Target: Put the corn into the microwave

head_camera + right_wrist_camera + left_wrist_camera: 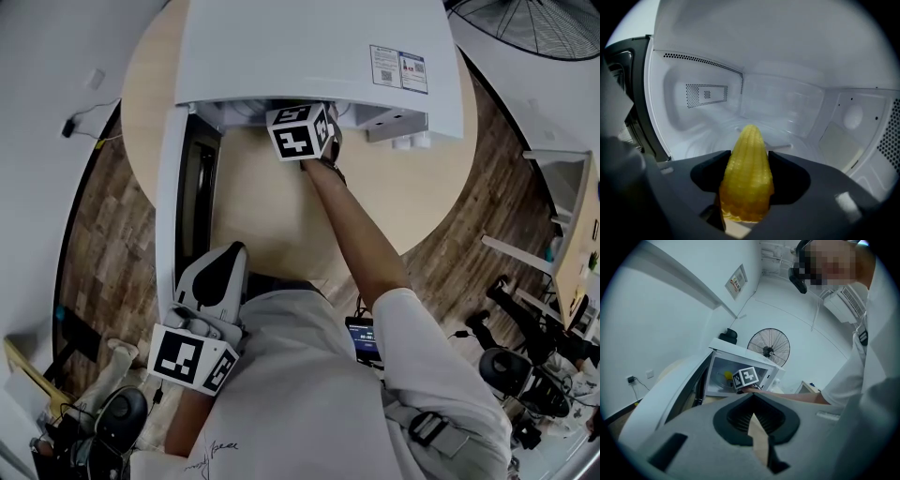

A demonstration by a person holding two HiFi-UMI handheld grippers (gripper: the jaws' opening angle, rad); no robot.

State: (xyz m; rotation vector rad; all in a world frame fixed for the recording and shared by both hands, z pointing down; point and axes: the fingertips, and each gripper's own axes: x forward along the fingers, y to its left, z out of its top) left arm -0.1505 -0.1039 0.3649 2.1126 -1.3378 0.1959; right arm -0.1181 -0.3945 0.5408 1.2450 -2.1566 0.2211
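A yellow corn cob (pixel 746 173) stands tip-forward between the jaws of my right gripper (pixel 747 161), which is shut on it. The gripper reaches into the white cavity of the microwave (pixel 787 103), with the corn's tip over the glass turntable (pixel 717 136). From the head view only the right gripper's marker cube (pixel 300 131) shows at the mouth of the microwave (pixel 309 47); its jaws are hidden inside. In the left gripper view the corn (pixel 727 376) is a small yellow spot inside the microwave (pixel 723 369). My left gripper (pixel 223 262) hangs back near my body, shut and holding nothing.
The microwave door (pixel 192 187) stands open to the left. The microwave sits on a round wooden table (pixel 422 197). A floor fan (pixel 534 23) stands beyond the table, and chairs and cables lie on the floor at the right.
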